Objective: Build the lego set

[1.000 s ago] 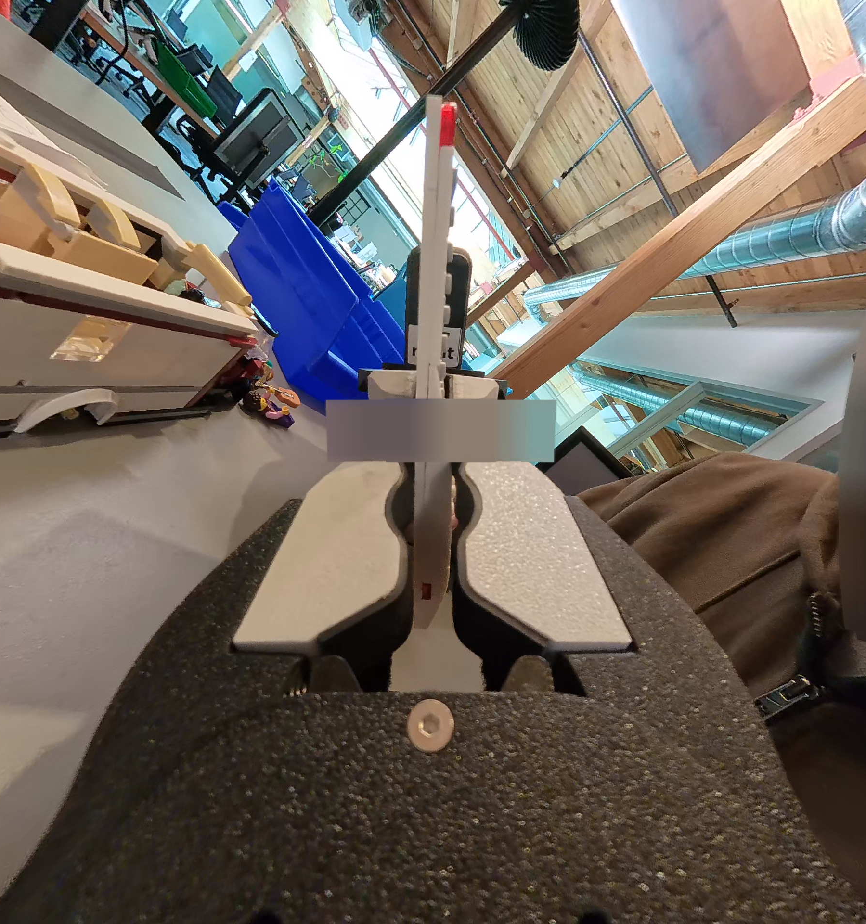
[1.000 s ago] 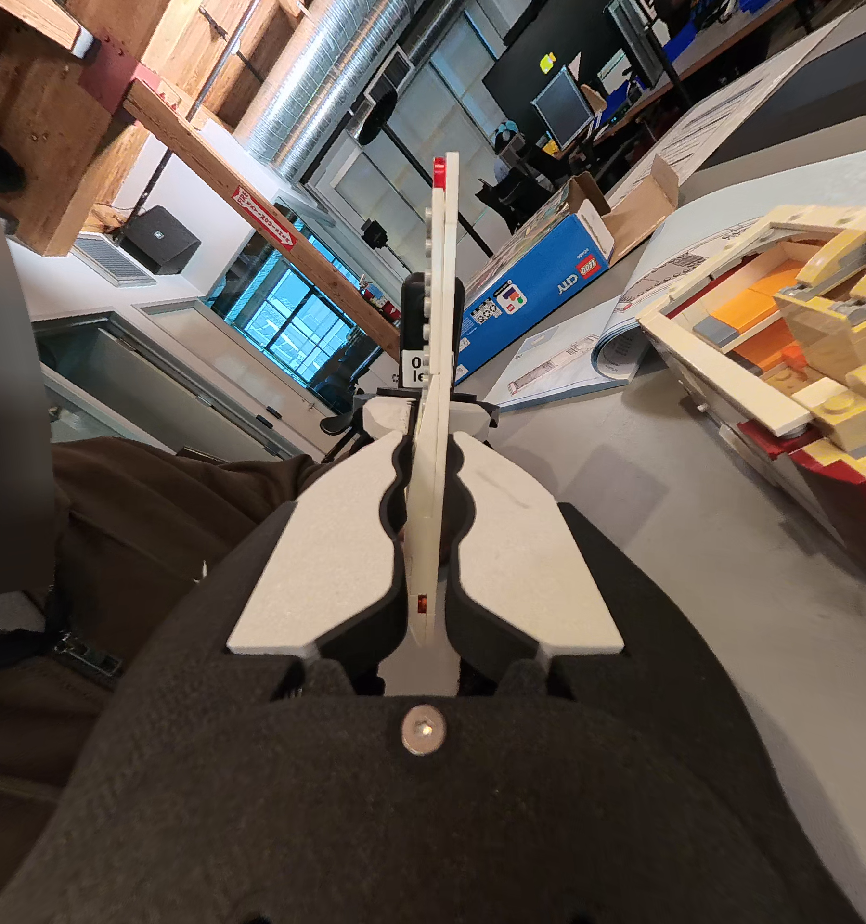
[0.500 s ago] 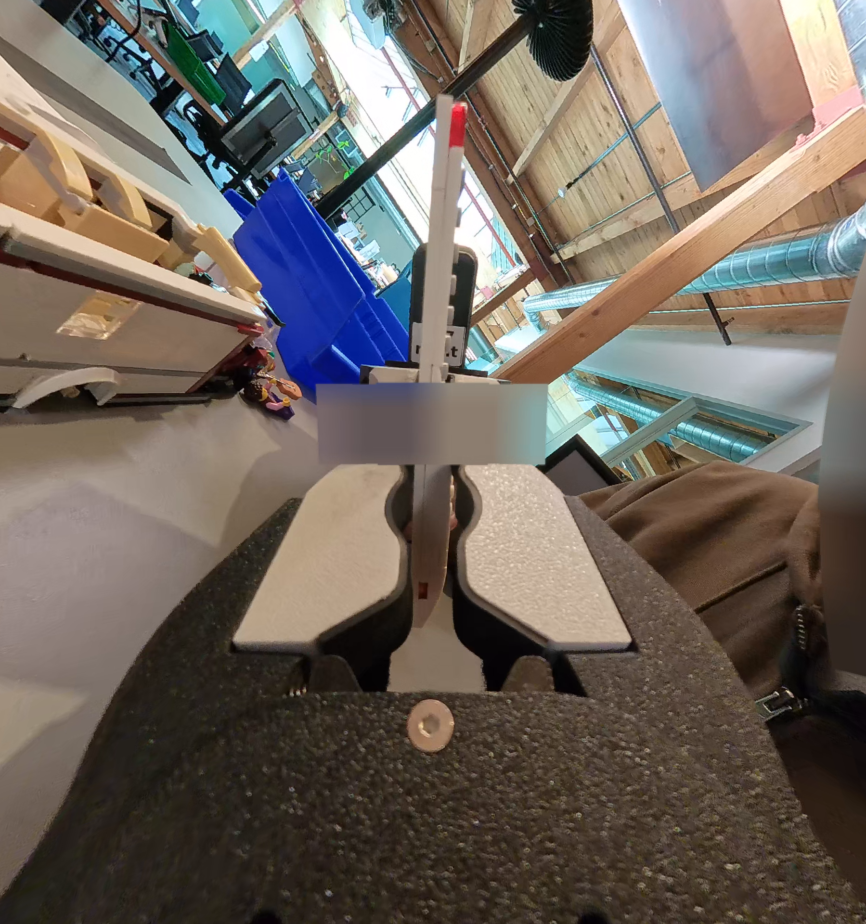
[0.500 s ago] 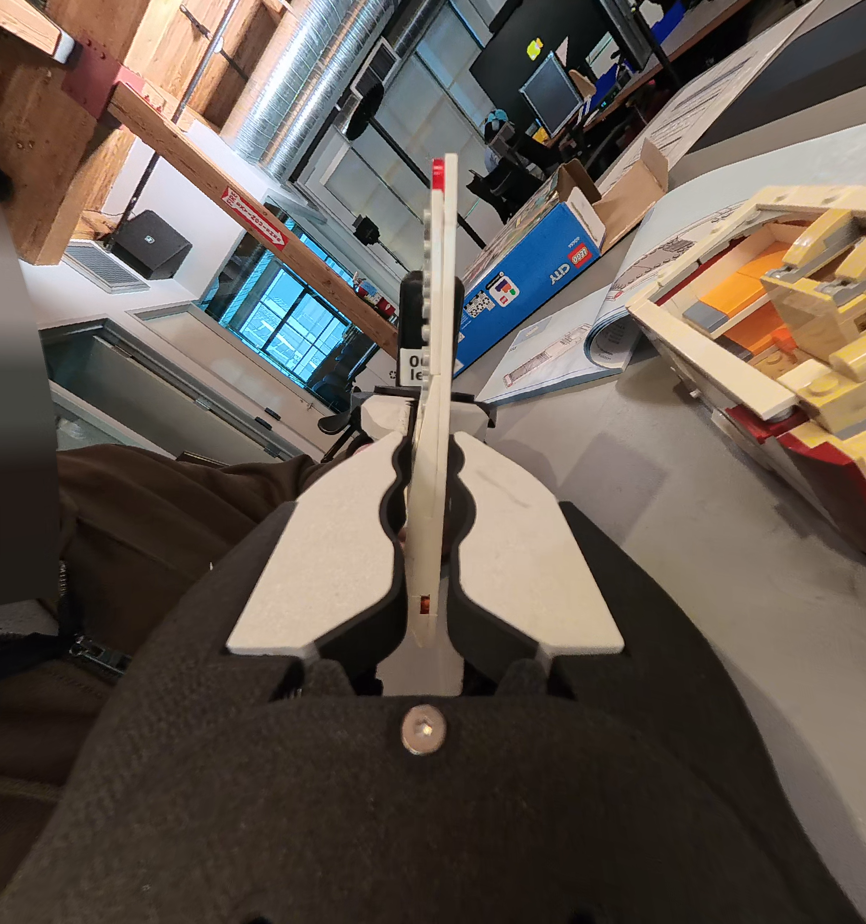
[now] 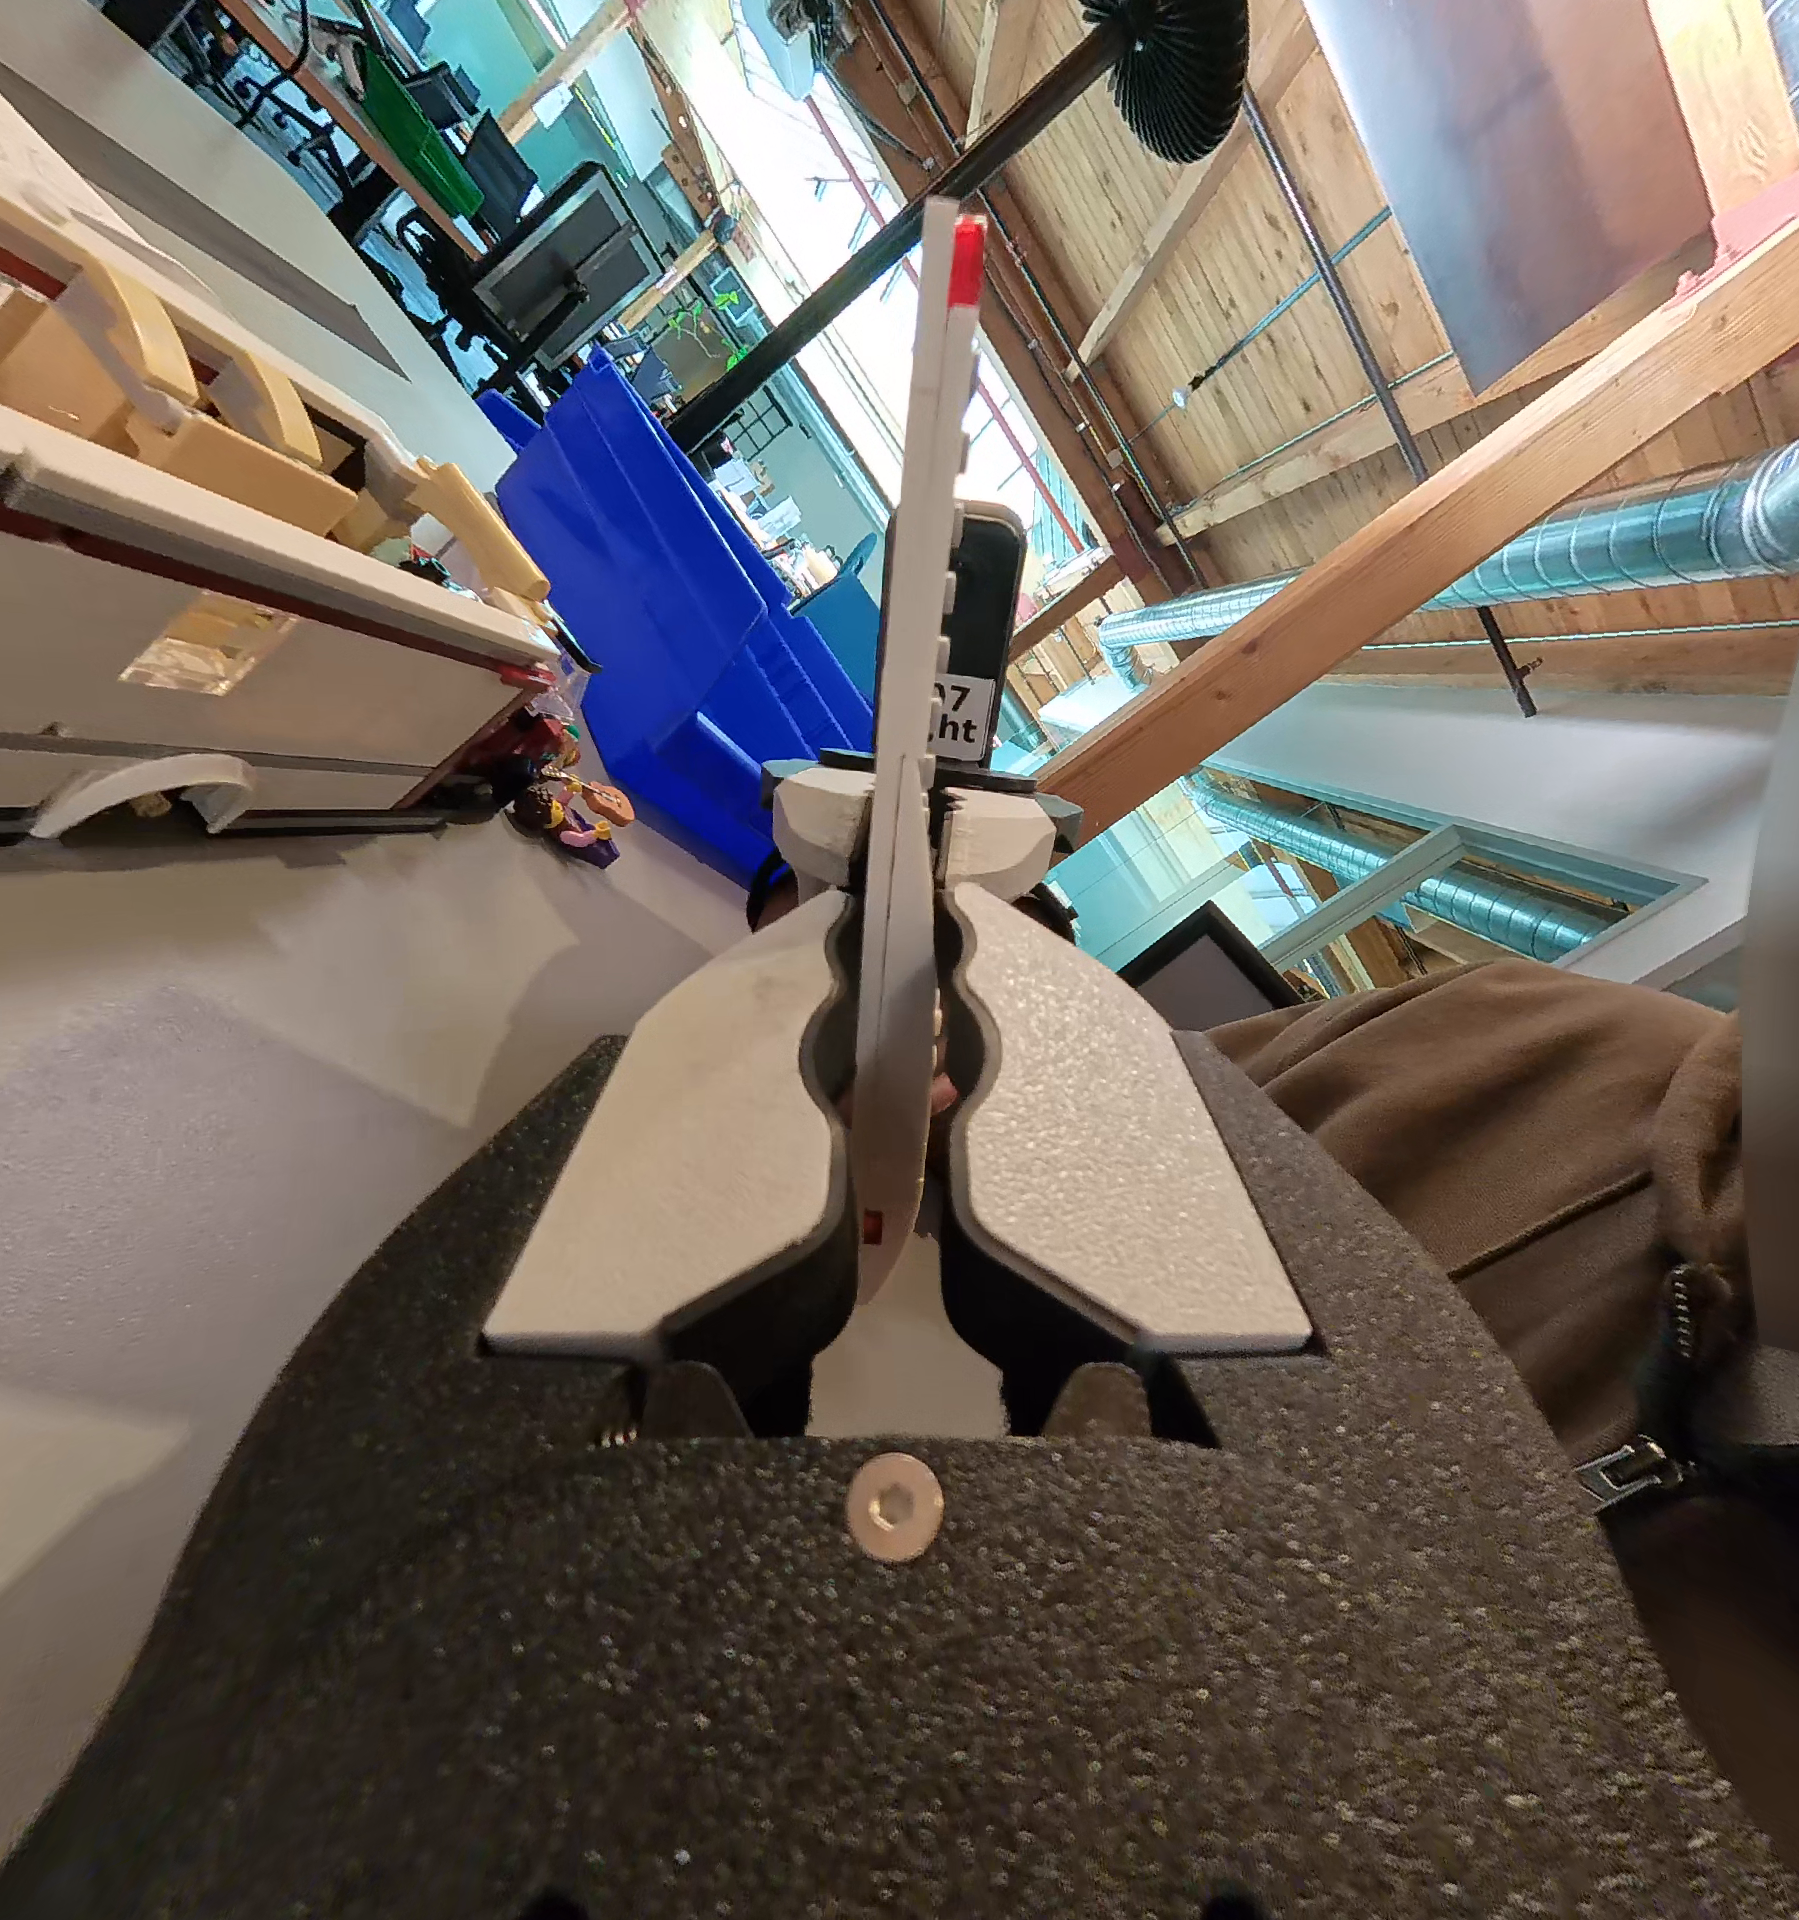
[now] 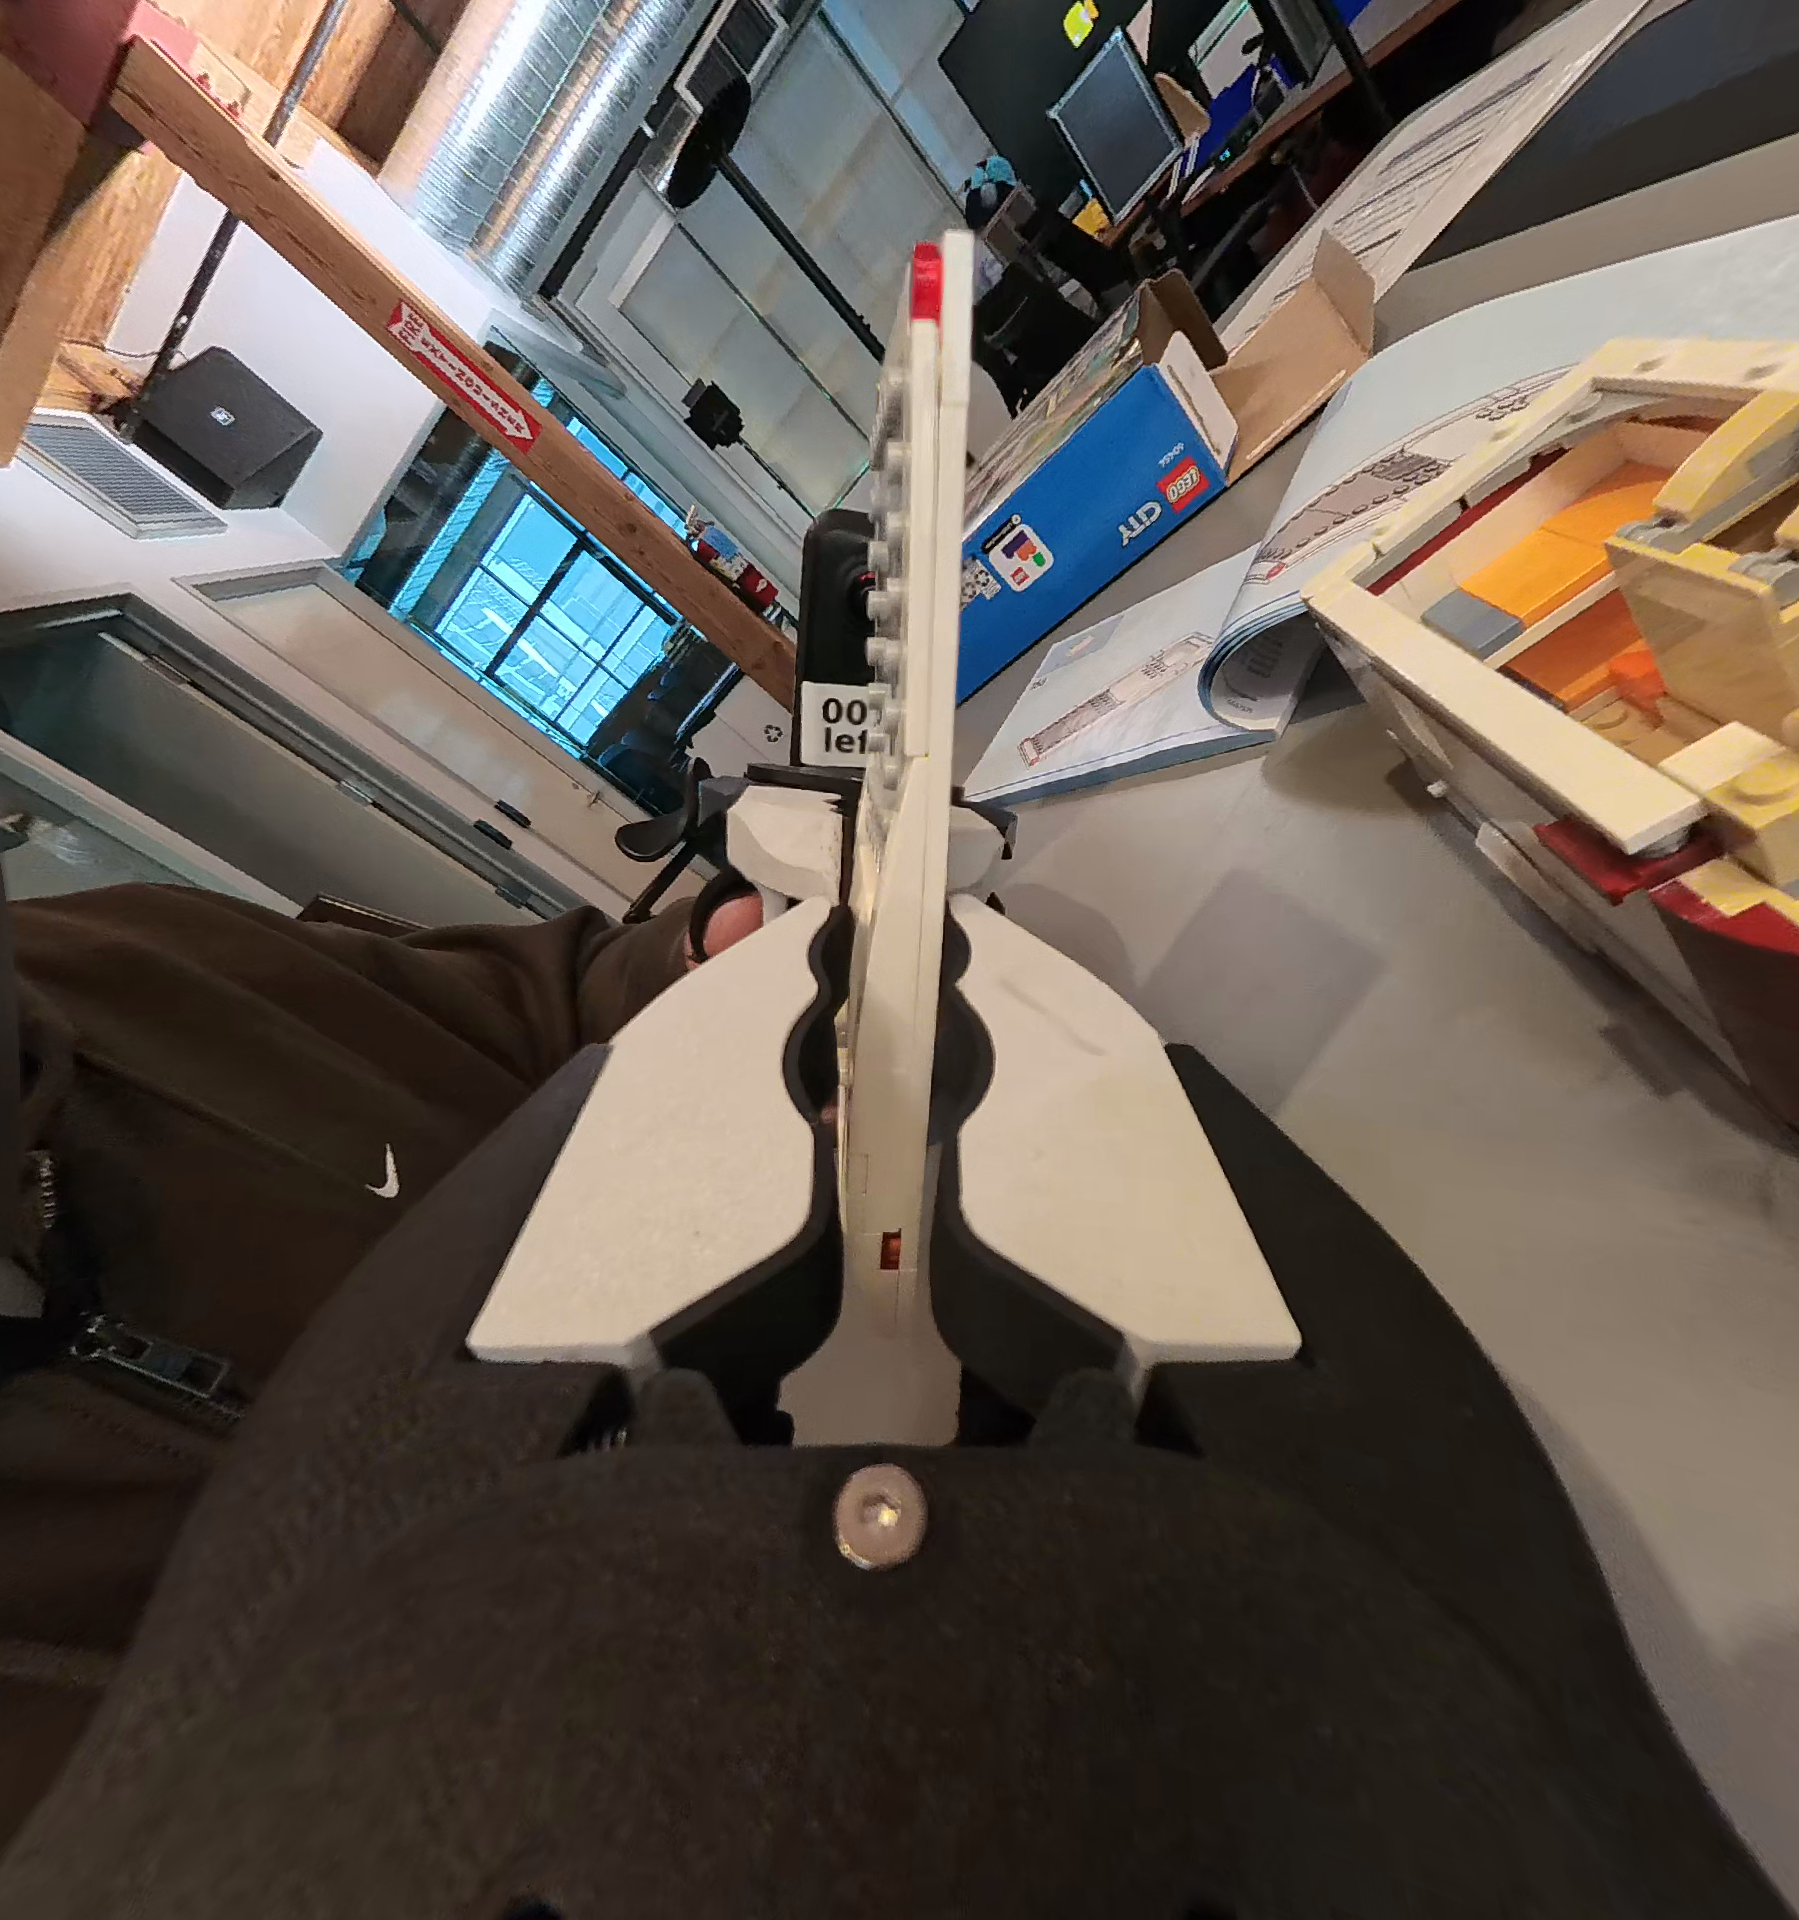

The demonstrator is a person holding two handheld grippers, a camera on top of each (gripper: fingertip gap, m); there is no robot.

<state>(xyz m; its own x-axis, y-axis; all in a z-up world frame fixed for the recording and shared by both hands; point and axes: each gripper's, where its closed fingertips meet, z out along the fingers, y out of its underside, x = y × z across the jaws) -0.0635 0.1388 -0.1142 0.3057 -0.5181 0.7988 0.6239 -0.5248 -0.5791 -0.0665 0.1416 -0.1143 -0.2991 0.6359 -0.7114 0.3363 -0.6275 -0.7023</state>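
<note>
A long white plate assembly with studs and a small red piece at its far tip stands edge-on in both views, in the left wrist view (image 5: 921,644) and the right wrist view (image 6: 921,623). My left gripper (image 5: 900,935) is shut on its near end, with both pads against its faces. My right gripper (image 6: 895,935) is shut on the same plate from the opposite side. Each view shows the other gripper just beyond the fingertips, the right one (image 5: 916,831) and the left one (image 6: 853,842). The plate is held in the air above the grey table (image 5: 199,1039).
A large white, tan and dark-red brick-built model lies on the table (image 5: 199,623) (image 6: 1601,623). Minifigures (image 5: 568,805) and a blue bin (image 5: 666,623) sit beyond it. A blue box (image 6: 1082,520) and an open instruction booklet (image 6: 1134,686) lie farther off. A person's brown jacket (image 6: 251,1039) is close. Only a small space, under 4 cm, lies between the two pairs of fingers.
Both grippers stay on the plate. The plate has turned a little in the right wrist view, showing more of its studded face, and the model has drifted in both views.
</note>
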